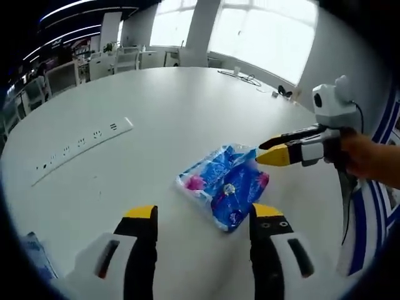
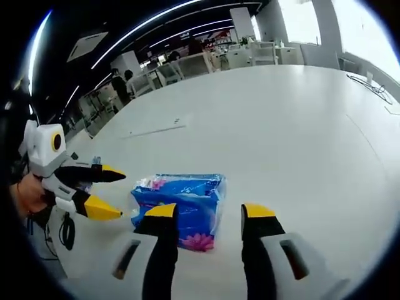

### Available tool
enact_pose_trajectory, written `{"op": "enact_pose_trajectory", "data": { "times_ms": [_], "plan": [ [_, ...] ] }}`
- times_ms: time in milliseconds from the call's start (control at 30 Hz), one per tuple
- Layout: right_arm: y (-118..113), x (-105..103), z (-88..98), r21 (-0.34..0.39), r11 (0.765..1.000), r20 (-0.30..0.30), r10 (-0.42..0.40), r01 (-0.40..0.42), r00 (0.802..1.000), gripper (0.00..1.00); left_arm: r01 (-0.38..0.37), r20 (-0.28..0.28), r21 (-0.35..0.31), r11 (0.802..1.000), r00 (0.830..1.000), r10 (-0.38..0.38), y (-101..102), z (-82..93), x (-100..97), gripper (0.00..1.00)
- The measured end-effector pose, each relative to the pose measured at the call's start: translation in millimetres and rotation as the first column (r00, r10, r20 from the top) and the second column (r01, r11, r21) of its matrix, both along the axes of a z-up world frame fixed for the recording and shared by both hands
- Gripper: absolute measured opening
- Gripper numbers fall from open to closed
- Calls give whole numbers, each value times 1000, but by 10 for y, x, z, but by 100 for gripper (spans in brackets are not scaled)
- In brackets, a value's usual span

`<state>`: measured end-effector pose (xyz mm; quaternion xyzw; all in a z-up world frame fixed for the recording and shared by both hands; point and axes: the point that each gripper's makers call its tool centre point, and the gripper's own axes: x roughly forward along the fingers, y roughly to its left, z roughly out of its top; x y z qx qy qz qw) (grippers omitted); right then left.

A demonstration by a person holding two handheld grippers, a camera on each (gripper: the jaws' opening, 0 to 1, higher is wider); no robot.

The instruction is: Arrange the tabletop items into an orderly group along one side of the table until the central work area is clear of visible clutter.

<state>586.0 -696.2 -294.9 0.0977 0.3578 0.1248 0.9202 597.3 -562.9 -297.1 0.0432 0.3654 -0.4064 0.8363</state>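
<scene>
Two grippers, left gripper (image 1: 203,215) and right gripper (image 2: 209,215), both with fingers spread and empty, flank the blue crinkly plastic tissue pack (image 1: 224,185) lying on the white surface (image 1: 162,112) just ahead; slick wrap could slip when pinched.

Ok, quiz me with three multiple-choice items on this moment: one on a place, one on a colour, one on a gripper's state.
1. The blue plastic tissue pack lies:
A. on the white table
B. on a chair
C. on the floor

2. The long power strip is:
A. black
B. white
C. red

3. The left gripper is:
A. shut on the pack
B. shut on a cable
C. open

Answers: 1 A, it rests flat on the tabletop; 2 B, it matches the table; 3 C, table shows between its jaws.
</scene>
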Motion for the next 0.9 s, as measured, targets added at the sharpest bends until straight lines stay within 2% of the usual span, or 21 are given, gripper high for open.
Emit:
{"op": "enact_pose_trajectory", "data": {
  "times_ms": [167,567,900],
  "plan": [
    [27,-1,46,1,1000,12,-2,2,1000,46,-10,7,-2,1000,1000,10,52,44,3,68],
    [122,-26,190,-2,1000,38,5,-5,999,51,-18,22,-24,1000,1000,19,155,172,-13,84],
    [325,-55,302,2,999,63,36,-36,997,55,-34,30,-41,999,999,35,330,299,-78,90]
  ]
}}
